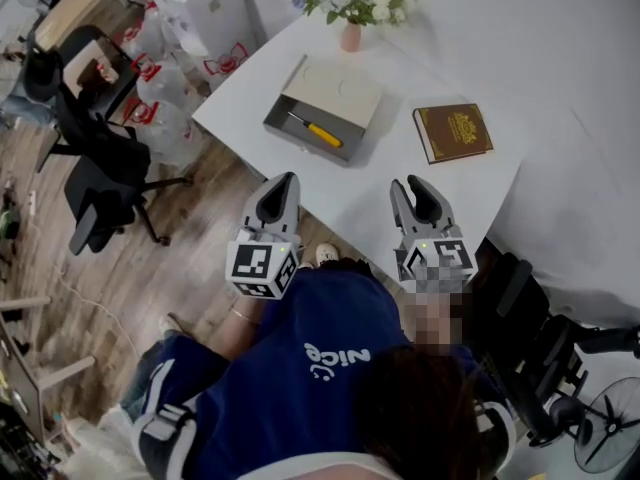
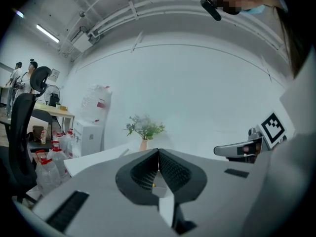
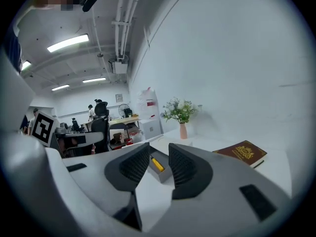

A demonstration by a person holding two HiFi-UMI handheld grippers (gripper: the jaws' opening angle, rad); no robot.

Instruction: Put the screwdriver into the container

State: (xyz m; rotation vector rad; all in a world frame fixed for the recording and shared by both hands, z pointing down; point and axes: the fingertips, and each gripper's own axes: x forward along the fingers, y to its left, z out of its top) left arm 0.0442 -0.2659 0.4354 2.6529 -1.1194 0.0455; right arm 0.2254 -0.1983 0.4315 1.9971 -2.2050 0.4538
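The yellow-handled screwdriver [image 1: 318, 131] lies flat inside the shallow grey rectangular container [image 1: 300, 144] on the white table [image 1: 365, 190]. In the head view its long axis runs diagonally, with the dark shaft pointing up-left toward the table's far corner and the yellow handle down-right toward the person. A beige square lid [image 1: 333, 92] covers the container's far part.

A brown hardcover book [image 1: 452, 131] lies to the right, well apart from the container. A pink vase of flowers [image 1: 350, 36] stands beyond it. A black office chair [image 1: 95, 168] stands on the wooden floor at the left.

Both grippers hover at the near table edge. The left gripper [image 1: 288, 178] has its fingers [image 2: 173, 169] pressed together on nothing. The right gripper [image 1: 408, 182] has its fingers [image 3: 136, 164] apart and empty, and in its view the screwdriver shows beyond the gap.
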